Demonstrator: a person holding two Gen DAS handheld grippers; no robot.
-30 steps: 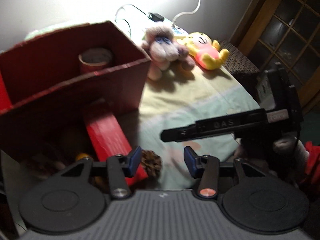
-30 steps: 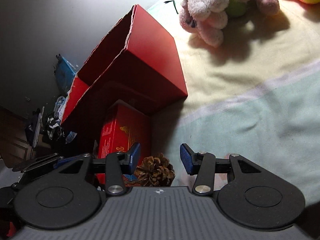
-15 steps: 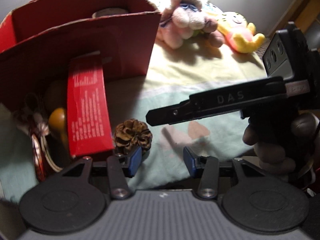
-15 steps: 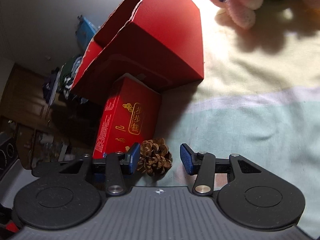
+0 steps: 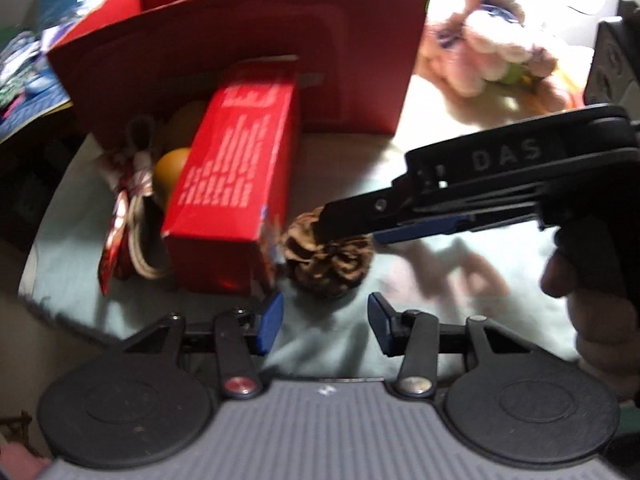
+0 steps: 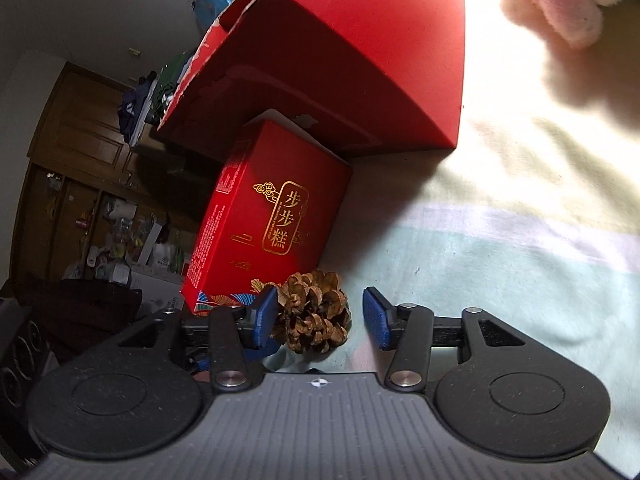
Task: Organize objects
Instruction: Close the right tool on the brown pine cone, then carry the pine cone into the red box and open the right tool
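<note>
A brown pine cone (image 6: 314,312) lies on the pale green cloth next to a small red carton with gold lettering (image 6: 272,224). My right gripper (image 6: 320,320) is open with the cone between its blue pads, close to the left one. In the left wrist view the right gripper (image 5: 360,226) reaches in from the right, its black finger over the pine cone (image 5: 332,268). My left gripper (image 5: 325,324) is open and empty, just short of the cone. The red carton (image 5: 236,200) lies in front of a large open red box (image 5: 240,60).
An orange fruit (image 5: 172,168) and a ribbon-tied red packet (image 5: 124,208) lie left of the carton. A pink plush toy (image 5: 480,52) sits at the back right on the cloth (image 6: 520,260). A person's hand (image 5: 592,300) holds the right gripper. Cluttered shelves (image 6: 100,240) stand beyond the left edge.
The right gripper moved forward so the pine cone now sits between its fingers. The left gripper swung left and closer to the carton and cone. Both stayed open.
</note>
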